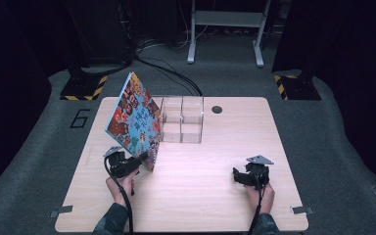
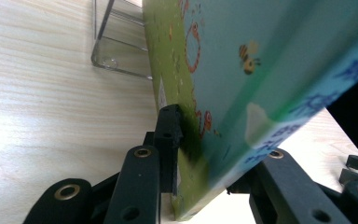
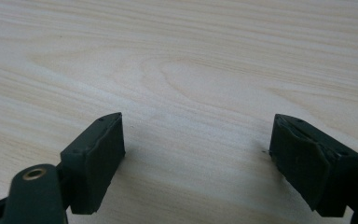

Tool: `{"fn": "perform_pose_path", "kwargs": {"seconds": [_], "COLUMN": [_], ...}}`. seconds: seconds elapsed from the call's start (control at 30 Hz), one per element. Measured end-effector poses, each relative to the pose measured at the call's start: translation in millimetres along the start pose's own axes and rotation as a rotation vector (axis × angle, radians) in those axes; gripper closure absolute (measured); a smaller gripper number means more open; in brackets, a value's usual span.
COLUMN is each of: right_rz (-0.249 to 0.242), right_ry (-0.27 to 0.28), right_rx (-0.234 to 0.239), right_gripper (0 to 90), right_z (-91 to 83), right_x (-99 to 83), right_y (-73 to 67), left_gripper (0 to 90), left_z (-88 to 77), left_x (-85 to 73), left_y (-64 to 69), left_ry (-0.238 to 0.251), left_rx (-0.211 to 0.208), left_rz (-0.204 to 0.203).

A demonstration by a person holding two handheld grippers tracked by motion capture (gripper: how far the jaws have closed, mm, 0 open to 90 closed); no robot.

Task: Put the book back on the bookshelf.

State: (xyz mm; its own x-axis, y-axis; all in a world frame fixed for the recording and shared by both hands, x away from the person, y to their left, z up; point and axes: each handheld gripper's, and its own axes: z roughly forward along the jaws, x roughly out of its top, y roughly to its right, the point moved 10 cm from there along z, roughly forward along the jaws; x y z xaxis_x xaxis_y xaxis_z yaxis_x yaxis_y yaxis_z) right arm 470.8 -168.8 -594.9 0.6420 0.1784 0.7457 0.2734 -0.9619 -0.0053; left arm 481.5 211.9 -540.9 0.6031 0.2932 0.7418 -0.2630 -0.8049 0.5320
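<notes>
– What's going on over there?

– The left gripper (image 1: 138, 160) is clamped on the lower edge of a picture book (image 1: 136, 120), holding it tilted above the worktop (image 1: 200, 196), just beside the clear divided box (image 1: 182, 119). I'd say the book is being carried toward a slot.

– And the other one?

– The right gripper (image 1: 237, 176) rests on bare wood, jaws apart, nothing between them.

– What next?

– Probably standing the book upright and lining its thin edge with a compartment. The glossy, stiff, flat cover could slip; the acrylic walls look hard and slick
</notes>
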Motion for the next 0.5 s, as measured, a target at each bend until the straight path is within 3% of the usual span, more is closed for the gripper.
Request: {"fn": "perform_pose_path", "kwargs": {"seconds": [0.23, 0.33, 0.37, 0.4, 0.5], "right_rz": [0.0, 0.0, -0.001, 0.0, -0.001], "right_ry": [-0.001, -0.001, 0.0, 0.0, -0.001], "right_rx": [0.0, 0.0, 0.0, 0.0, 0.0], "right_gripper": [17.4, 17.4, 17.4, 17.5, 17.5], "right_z": [-0.1, 0.0, 0.0, 0.0, -0.1], "right_x": [-0.1, -0.1, -0.1, 0.0, -0.1], "right_y": [0.0, 0.0, 0.0, 0.0, 0.0], "left_gripper": [69.7, 63.2, 59.2, 54.7, 42.7], "left_z": [1.7, 1.6, 1.3, -0.3, -1.8], "left_x": [-2.0, -1.7, -1.4, -2.0, -4.3], "left_y": [2.6, 7.6, 7.3, 4.2, 4.3], "left_ry": [-0.001, 0.014, 0.016, 0.002, -0.012], "left_rx": [-0.006, -0.018, -0.006, 0.009, 0.042], "left_rz": [0.011, -0.006, 0.025, 0.081, 0.114]}}
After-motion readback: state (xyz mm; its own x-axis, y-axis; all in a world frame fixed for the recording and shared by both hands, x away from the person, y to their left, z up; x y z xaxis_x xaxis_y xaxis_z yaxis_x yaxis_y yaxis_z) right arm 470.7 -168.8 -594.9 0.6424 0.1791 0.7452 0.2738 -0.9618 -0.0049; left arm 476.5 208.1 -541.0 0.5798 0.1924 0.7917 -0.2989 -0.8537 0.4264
